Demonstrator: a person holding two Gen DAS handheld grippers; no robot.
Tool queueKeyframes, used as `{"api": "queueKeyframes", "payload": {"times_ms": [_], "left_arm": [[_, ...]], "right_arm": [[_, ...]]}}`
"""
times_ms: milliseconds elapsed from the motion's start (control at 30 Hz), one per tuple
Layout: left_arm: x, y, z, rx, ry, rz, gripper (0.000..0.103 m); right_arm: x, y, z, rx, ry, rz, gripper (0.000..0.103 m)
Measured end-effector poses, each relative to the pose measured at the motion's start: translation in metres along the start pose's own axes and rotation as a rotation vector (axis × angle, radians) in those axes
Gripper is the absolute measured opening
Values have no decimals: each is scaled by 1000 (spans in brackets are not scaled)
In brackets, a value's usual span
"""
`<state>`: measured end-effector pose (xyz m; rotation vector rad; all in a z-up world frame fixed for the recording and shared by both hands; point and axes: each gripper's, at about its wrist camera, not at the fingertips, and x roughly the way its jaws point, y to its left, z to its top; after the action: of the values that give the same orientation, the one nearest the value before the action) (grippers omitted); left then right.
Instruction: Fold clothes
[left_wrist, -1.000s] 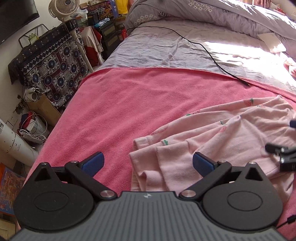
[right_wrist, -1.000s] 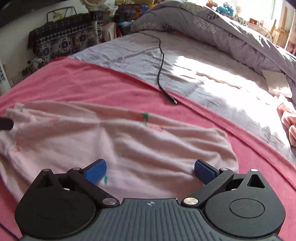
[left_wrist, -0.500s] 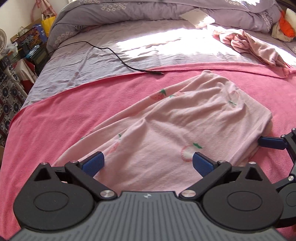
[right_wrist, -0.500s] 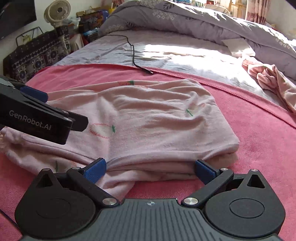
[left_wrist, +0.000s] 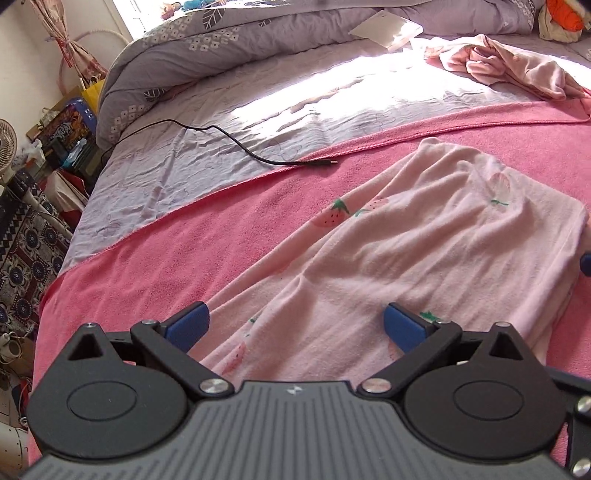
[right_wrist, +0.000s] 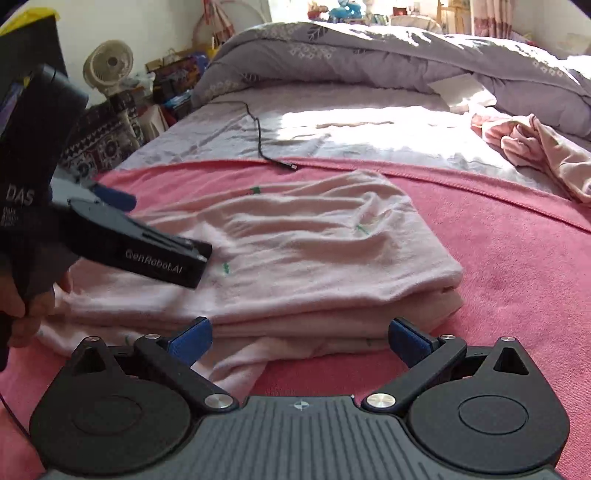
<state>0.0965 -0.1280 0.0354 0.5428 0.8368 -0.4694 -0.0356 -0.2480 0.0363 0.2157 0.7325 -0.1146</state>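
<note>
Left wrist view:
Left tongs (left_wrist: 293, 326): spread wide, holding nothing, over the garment's near end.
Garment (left_wrist: 424, 258): pale pink, soft knit, strawberry print, lying on the pink blanket (left_wrist: 184, 258) on the bed.
Risk: its left edge fans out loose; a pull there could drag the layers askew.

Right wrist view:
Right tongs (right_wrist: 299, 338): spread, empty, at the garment (right_wrist: 314, 258) stack's front.
Shape: several layers, rumpled top, a flap poking out below.
Risk: limp cloth may slide on the fuzzy blanket (right_wrist: 517, 277).

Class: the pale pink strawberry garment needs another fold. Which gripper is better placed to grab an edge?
Right gripper: open, facing the pink garment's stacked edge. Left gripper, open, sits over its flat middle.
</note>
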Motion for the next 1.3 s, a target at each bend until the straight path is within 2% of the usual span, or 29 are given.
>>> {"api": "queueKeyframes", "payload": {"times_ms": [67, 167, 200, 233, 367, 467, 567, 667, 800, 900, 1000, 1100, 1300], "left_arm": [[2, 5, -3, -21, 26, -6, 102], [7, 11, -4, -64, 62, -12, 103], [10, 13, -3, -76, 75, -12, 103], [12, 12, -1, -73, 76, -6, 103], [22, 9, 7, -58, 69, 29, 103], [30, 12, 16, -76, 59, 73, 103], [39, 22, 21, -139, 59, 130, 103], [49, 32, 24, -208, 66, 116, 103], [55, 32, 31, -201, 57, 129, 103], [62, 36, 35, -235, 61, 129, 103], [75, 38, 41, -273, 93, 183, 103], [83, 45, 44, -343, 108, 178, 103], [81, 48, 44, -355, 119, 169, 103]], "right_arm": [[8, 6, 4, -46, -10, 21, 103], [30, 19, -8, -166, 57, 17, 103], [29, 20, -16, -179, 10, 23, 103], [28, 18, -21, -180, -15, 29, 103], [28, 20, -23, -189, -21, 27, 103], [27, 20, -24, -189, -27, 27, 103], [27, 20, -24, -190, -31, 26, 103], [26, 20, -26, -191, -34, 26, 103], [26, 19, -26, -190, -37, 28, 103], [26, 19, -27, -191, -38, 29, 103], [26, 19, -27, -192, -39, 28, 103], [26, 18, -26, -190, -37, 30, 103], [26, 17, -26, -192, -37, 31, 103]]}}
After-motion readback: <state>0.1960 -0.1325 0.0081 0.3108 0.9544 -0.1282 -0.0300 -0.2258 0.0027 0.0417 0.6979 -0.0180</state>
